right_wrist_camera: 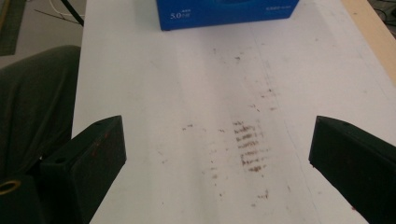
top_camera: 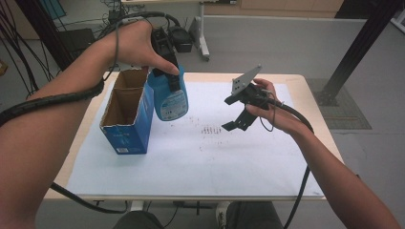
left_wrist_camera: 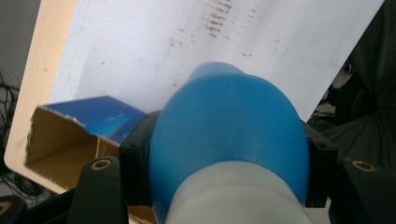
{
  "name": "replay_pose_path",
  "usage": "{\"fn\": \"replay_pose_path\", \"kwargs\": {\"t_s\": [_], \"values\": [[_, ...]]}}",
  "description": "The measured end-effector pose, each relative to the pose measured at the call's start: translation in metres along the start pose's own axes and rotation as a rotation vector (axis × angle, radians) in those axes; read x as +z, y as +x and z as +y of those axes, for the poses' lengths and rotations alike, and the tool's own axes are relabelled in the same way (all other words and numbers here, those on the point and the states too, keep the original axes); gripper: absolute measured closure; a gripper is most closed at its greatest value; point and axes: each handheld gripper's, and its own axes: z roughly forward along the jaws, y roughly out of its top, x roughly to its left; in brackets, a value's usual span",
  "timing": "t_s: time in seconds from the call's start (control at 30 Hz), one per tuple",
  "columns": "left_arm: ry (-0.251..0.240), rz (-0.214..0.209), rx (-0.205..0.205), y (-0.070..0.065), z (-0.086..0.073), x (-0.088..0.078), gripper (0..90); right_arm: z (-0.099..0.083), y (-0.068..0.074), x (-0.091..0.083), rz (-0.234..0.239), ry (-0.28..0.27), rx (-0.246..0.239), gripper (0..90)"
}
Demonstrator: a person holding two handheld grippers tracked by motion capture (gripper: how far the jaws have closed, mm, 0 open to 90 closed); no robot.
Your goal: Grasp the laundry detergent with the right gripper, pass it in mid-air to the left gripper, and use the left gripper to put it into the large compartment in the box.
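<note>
**Blue bottle gripped above the open carton, right tool released**

My left tool [top_camera: 168, 71] is clenched on the blue bottle [top_camera: 168, 98], pads pressing its sides near the top; in the left gripper view the bottle [left_wrist_camera: 229, 135] swells between the two black jaws, blue above a pale lower part. I have the bottle lifted clear of the desk [top_camera: 305, 90], hanging upright just right of the open blue carton [top_camera: 128, 114] and close against the carton's upper right edge. The carton stands at the left of the white sheet [top_camera: 200, 162], flaps up, brown inside showing, and it appears at the far edge of the right gripper view as a blue wall [right_wrist_camera: 224, 14] with white print.

My right tool [top_camera: 237, 112] is released, jaws spread wide with nothing between them. It sits right of centre, well apart from the bottle, pointing down and left toward a patch of brown scuff marks [top_camera: 210, 130] on the sheet. Those marks [right_wrist_camera: 247, 144] lie between the open jaws in the right gripper view
</note>
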Motion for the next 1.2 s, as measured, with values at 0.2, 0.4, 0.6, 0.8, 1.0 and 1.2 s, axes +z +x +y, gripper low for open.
{"fn": "replay_pose_path", "kwargs": {"t_s": [0.2,0.4,0.6,0.8,1.0,1.2], "values": [[-0.009,0.004,-0.12,0.013,-0.01,-0.018,37.5,-0.01,-0.002,-0.017,-0.04,0.022,0.053,4.2],[-0.024,0.038,-0.282,0.027,-0.025,-0.038,37.5,-0.019,-0.006,-0.032,-0.103,0.045,0.125,4.8],[-0.04,0.06,-0.426,0.041,-0.039,-0.058,37.5,-0.027,-0.011,-0.045,-0.147,0.094,0.174,4.0],[-0.064,0.083,-0.57,0.055,-0.052,-0.076,37.5,-0.03,-0.012,-0.053,-0.163,0.142,0.213,4.1],[-0.071,0.1,-0.714,0.071,-0.067,-0.092,37.5,-0.034,-0.013,-0.063,-0.152,0.179,0.235,4.2],[-0.074,0.108,-0.851,0.082,-0.082,-0.101,37.5,-0.034,-0.011,-0.069,-0.151,0.195,0.232,4.2]]}}
